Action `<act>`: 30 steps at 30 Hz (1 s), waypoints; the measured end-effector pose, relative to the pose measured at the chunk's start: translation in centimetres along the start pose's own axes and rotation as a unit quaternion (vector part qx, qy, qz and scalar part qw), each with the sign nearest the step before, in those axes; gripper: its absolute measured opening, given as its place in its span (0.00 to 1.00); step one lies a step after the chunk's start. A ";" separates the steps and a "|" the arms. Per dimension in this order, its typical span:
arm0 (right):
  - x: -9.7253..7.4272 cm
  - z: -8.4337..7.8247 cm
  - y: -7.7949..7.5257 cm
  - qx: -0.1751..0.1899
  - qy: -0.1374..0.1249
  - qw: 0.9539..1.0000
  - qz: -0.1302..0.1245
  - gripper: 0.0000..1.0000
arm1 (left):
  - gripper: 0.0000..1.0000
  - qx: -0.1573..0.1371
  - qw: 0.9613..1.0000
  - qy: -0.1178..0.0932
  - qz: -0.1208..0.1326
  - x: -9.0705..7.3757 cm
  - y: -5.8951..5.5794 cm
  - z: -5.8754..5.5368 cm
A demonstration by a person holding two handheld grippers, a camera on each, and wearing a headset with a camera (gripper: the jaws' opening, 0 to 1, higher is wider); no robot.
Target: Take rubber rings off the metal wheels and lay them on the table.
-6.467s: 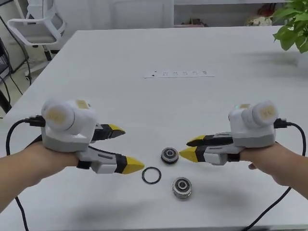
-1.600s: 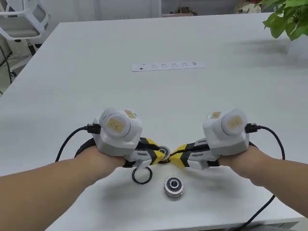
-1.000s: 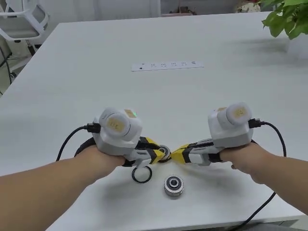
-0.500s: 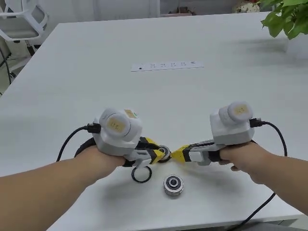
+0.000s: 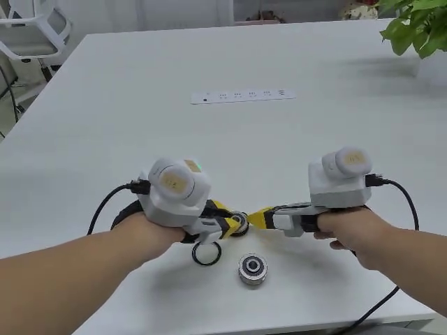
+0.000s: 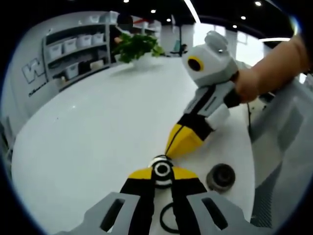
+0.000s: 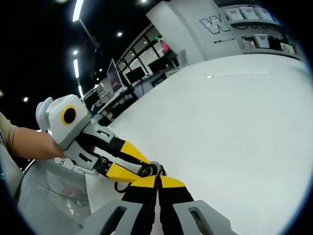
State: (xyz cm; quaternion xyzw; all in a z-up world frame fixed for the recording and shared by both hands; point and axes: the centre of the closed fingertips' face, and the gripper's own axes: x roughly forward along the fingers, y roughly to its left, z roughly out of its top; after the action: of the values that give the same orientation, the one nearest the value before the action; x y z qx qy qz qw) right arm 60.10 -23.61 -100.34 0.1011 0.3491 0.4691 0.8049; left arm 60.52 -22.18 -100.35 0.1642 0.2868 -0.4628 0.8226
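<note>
A small metal wheel (image 5: 239, 222) with a black rubber ring around it sits between the yellow fingertips of my left gripper (image 5: 234, 224), which is shut on it; the same wheel (image 6: 162, 169) shows end-on in the left gripper view. My right gripper (image 5: 253, 218) comes in from the right with its jaws together, and its tip (image 6: 169, 153) meets the wheel's rim, pinching the edge of the rubber ring (image 7: 157, 170). A loose rubber ring (image 5: 206, 253) lies flat just below my left hand. A second wheel (image 5: 252, 268) rests on the table nearer to me.
The white table (image 5: 209, 146) stretches far ahead, with a power strip (image 5: 242, 95) at its middle. A potted plant (image 5: 415, 24) stands at the back right and an office chair (image 5: 35, 28) off the back left. Cables trail from both grippers.
Both grippers came together from open and apart, and the left took hold of the wheel. Over the last second the right hand has shifted slightly right; the left has stayed still.
</note>
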 end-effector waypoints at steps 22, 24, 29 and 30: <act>0.7 0.6 1.8 -0.010 -0.005 0.999 0.042 0.00 | 0.12 0.004 1.000 0.000 0.000 0.0 -0.1 0.0; 0.8 0.6 1.7 -0.009 -0.006 0.999 0.043 0.00 | 0.12 0.004 1.000 0.000 0.000 0.0 -0.1 0.0; 0.7 0.2 1.2 -0.015 -0.003 0.999 0.033 0.00 | 0.12 0.003 1.000 0.001 0.002 0.0 -0.1 0.0; 0.7 0.1 1.2 -0.015 -0.002 0.999 0.030 0.00 | 0.12 0.003 1.000 0.000 0.001 0.0 -0.1 0.0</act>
State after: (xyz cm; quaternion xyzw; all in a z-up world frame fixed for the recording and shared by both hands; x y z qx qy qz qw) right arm 59.57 -22.42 -100.01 0.1004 0.3371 0.4983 0.7924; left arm 60.40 -22.25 -100.36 0.1674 0.2852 -0.4626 0.8226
